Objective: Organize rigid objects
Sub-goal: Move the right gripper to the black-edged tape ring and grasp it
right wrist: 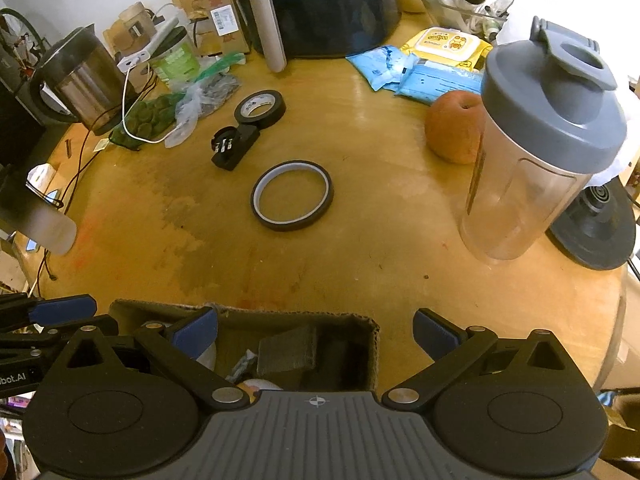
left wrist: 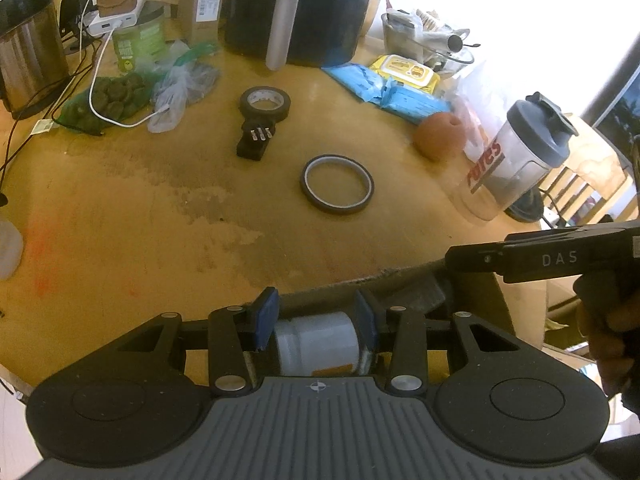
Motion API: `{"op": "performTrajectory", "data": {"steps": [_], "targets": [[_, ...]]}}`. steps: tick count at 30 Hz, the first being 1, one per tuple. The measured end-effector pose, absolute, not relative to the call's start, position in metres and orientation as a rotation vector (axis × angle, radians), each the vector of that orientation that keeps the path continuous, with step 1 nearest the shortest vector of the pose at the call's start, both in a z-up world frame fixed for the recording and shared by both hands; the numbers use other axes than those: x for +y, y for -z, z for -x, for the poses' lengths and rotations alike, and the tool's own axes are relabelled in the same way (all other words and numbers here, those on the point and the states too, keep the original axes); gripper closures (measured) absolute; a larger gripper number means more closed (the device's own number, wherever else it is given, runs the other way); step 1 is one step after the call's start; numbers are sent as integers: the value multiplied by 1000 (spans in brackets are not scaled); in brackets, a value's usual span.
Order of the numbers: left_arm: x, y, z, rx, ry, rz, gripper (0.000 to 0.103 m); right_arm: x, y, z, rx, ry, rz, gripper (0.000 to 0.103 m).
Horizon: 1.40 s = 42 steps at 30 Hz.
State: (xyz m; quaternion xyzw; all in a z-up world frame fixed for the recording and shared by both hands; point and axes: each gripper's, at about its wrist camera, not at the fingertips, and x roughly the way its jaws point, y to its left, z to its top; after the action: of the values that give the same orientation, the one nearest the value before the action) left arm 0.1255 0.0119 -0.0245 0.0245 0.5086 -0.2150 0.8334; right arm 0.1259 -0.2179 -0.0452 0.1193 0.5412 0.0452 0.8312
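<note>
left gripper (left wrist: 316, 320): clamped on a white jar (left wrist: 318, 340), blue pads pressed on both its sides; the jar sits over the near table edge, above the cardboard box
right gripper (right wrist: 316, 332): jaws wide apart, nothing between the pads; hangs over the open box
right gripper, seen from left view: black body (left wrist: 560, 258) at right edge, a hand (left wrist: 608, 332) gripping its handle
cardboard box (right wrist: 372, 344): open top, against the near edge of the table; a dark grey ribbed block (right wrist: 286, 350) inside, other bits too hidden to tell
table (right wrist: 380, 240): round, wooden, stained patch left of centre
thin tape ring (right wrist: 292, 196): flat on the table, mid-table, apart from everything else
thick black tape roll (right wrist: 260, 109): lying flat, behind the thin ring
black plug adapter (right wrist: 234, 146): touching the front of the thick roll, prongs up
shaker bottle (right wrist: 536, 160): clear with grey lid, upright, right side of table
orange fruit (right wrist: 454, 128): just left of the shaker, touching or nearly
wipes packs (right wrist: 420, 72): blue ones and a yellow one (right wrist: 448, 46), behind the fruit
air fryer (right wrist: 320, 0): black, back centre, silver handle forward
kettle (right wrist: 80, 80): steel, back left
bag of green rounds (right wrist: 150, 118): left of the tape roll, white cable across it
</note>
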Motion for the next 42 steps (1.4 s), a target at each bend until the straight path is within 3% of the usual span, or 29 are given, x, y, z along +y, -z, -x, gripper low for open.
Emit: {"op": "performTrajectory", "data": {"steps": [27, 42], "targets": [[35, 26, -155, 1077, 438, -31, 62, -179, 86, -231, 1256, -5, -261, 0], [71, 31, -153, 1109, 342, 55, 61, -160, 145, -281, 1358, 64, -220, 0]]}}
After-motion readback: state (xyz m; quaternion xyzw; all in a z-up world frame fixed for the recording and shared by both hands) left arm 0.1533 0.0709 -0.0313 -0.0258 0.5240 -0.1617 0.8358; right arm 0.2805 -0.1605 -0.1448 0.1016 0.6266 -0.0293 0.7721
